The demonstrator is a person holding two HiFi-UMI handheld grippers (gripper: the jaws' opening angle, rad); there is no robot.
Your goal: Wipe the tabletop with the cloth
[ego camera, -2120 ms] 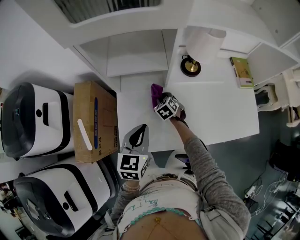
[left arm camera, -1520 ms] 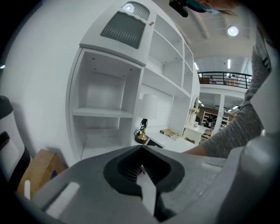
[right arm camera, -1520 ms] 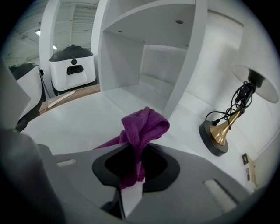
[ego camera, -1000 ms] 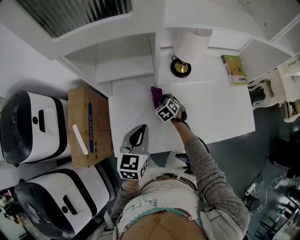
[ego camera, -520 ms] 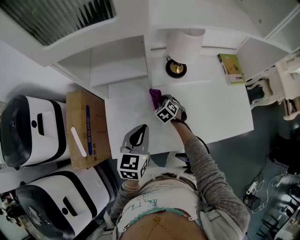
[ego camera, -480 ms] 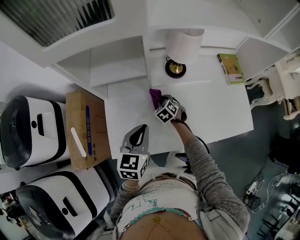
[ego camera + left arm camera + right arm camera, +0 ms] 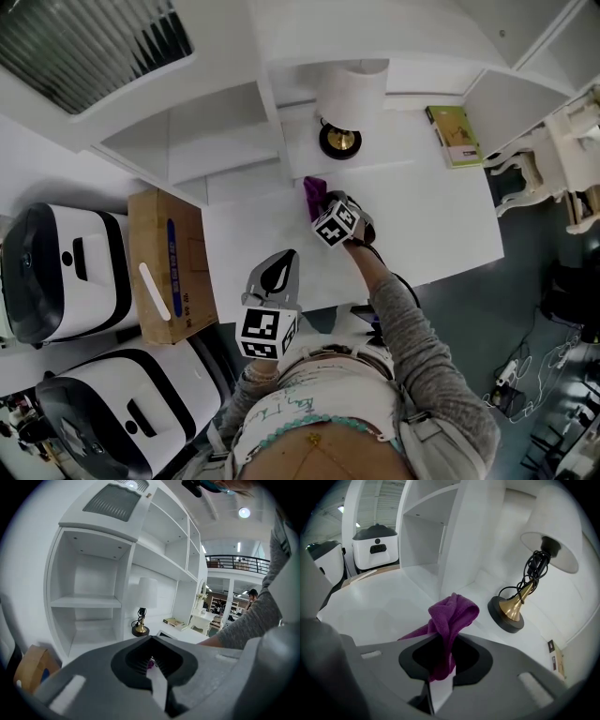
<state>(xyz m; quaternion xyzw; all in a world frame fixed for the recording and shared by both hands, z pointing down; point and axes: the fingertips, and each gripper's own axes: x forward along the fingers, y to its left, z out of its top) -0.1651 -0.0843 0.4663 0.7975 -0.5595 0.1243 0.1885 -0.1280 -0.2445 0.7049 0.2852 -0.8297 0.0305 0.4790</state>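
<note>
A purple cloth (image 7: 313, 194) (image 7: 449, 619) rests on the white tabletop (image 7: 422, 216) near its back, just in front of the lamp base. My right gripper (image 7: 324, 208) (image 7: 440, 665) is shut on the cloth, which bunches up out of the jaws toward the lamp. My left gripper (image 7: 273, 277) (image 7: 152, 667) hangs near the table's front edge, close to my body, jaws shut with nothing between them. In the left gripper view a speck of the purple cloth (image 7: 150, 664) shows through the jaw gap.
A brass-based lamp (image 7: 339, 141) (image 7: 513, 613) with a white shade stands just behind the cloth. A green book (image 7: 452, 136) lies at the back right. White shelving (image 7: 206, 141) rises at the back left. A cardboard box (image 7: 164, 262) and white machines (image 7: 56, 272) stand left of the table.
The right gripper and cloth have stayed near the lamp base, shifting slightly toward it; the head view has drifted. The left gripper has not moved.
</note>
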